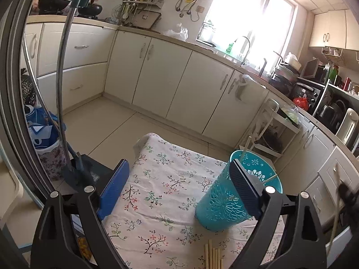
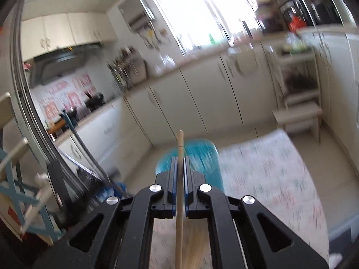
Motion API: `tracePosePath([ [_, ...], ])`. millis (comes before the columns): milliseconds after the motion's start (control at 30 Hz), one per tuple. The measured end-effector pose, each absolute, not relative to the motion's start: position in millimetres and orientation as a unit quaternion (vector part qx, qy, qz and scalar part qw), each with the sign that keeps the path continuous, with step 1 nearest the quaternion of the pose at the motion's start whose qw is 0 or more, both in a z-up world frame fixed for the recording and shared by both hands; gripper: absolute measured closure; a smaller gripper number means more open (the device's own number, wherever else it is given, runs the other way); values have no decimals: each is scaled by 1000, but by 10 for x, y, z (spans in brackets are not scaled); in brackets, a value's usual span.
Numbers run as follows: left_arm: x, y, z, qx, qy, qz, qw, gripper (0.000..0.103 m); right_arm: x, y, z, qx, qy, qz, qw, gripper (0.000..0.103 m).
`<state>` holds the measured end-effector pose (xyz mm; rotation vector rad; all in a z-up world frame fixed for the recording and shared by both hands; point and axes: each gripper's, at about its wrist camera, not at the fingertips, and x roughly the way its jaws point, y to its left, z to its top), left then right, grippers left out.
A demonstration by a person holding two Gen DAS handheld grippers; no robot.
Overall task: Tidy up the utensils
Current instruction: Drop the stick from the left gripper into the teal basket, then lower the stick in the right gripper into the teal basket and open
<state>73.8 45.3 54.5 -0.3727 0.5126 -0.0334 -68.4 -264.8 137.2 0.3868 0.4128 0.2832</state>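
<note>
Holding item one, your right gripper has its jaws pressed together on a single wooden chopstick, which runs straight out between the blue pads, its tip reaching past them toward the holder; the right wrist view is motion-blurred, so finer detail there cannot be told. Item two, your left gripper, stands with jaws spread wide and nothing between them, the left blue pad over the cloth and the right pad in front of the holder's wall; whether that pad touches it cannot be told. Item three, a bundle of wooden chopsticks, lies on the floral tablecloth at the near edge of the left wrist view, just short of the holder. Item four, a teal perforated utensil holder, stands upright on the cloth, with pale sticks leaning out over its rim. Item five, beyond the table: cream floor cabinets along the wall, a white shelf trolley to the right, and a bright window above the counter.
</note>
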Motion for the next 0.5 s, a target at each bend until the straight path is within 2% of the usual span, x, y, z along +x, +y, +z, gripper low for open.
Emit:
tracePosePath([
  [100, 747, 509, 527, -187, 252, -6, 950, 16, -335, -2441, 1739, 168, 144, 132, 966, 97],
  [233, 765, 592, 505, -197, 253, 8, 947, 16, 147, -2253, 1867, 159, 109, 86, 978, 97],
  [333, 784, 628, 502, -204, 256, 12, 945, 16, 534, -2200, 1748, 157, 109, 46, 980, 97],
  [500, 804, 628, 502, -209, 259, 6, 943, 16, 980, -2163, 1420, 168, 157, 11, 973, 97],
])
